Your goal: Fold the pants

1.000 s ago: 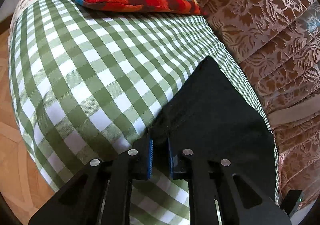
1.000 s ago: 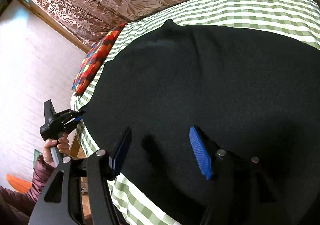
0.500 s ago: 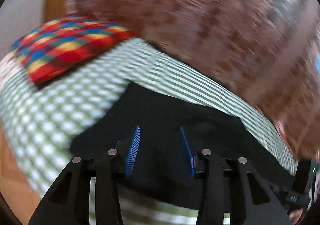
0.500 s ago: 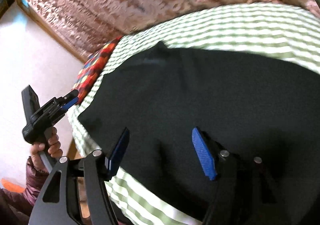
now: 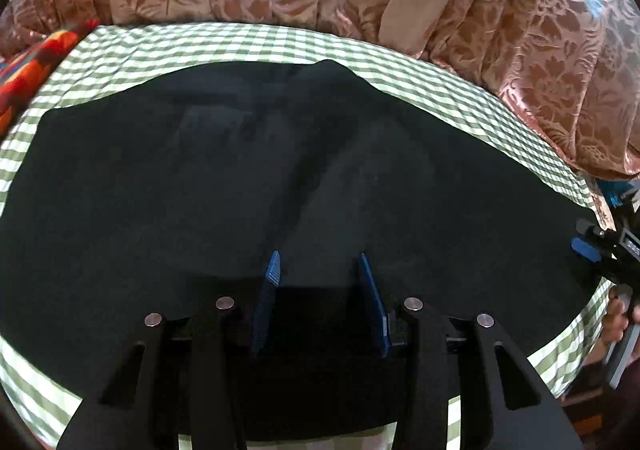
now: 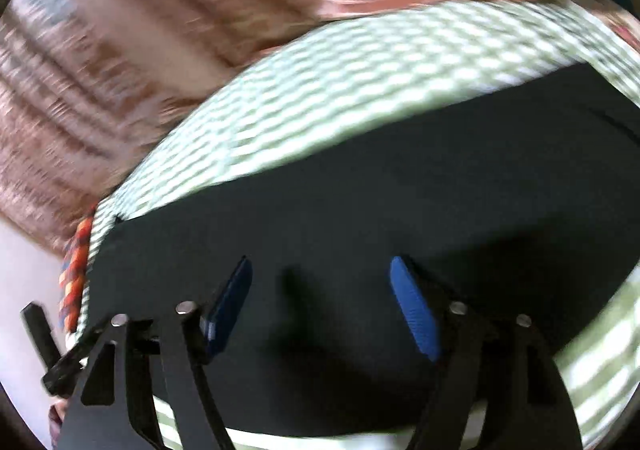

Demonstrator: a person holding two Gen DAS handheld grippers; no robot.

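Black pants (image 5: 248, 185) lie spread flat on the green-checked cloth (image 5: 256, 45), below patterned curtains (image 5: 500, 9). Left gripper (image 5: 318, 270) hovers over them, jaws parted, empty. Right gripper (image 6: 320, 274), wider apart, is closing, nothing between. No legible writing

A bed under a green-and-white checked cover (image 5: 248, 45) carries the black pants (image 5: 200, 185), spread flat across most of it. At the cover's left end lies what looks like a bright patchwork cushion (image 5: 28, 69), partly cut off by the frame's edge.
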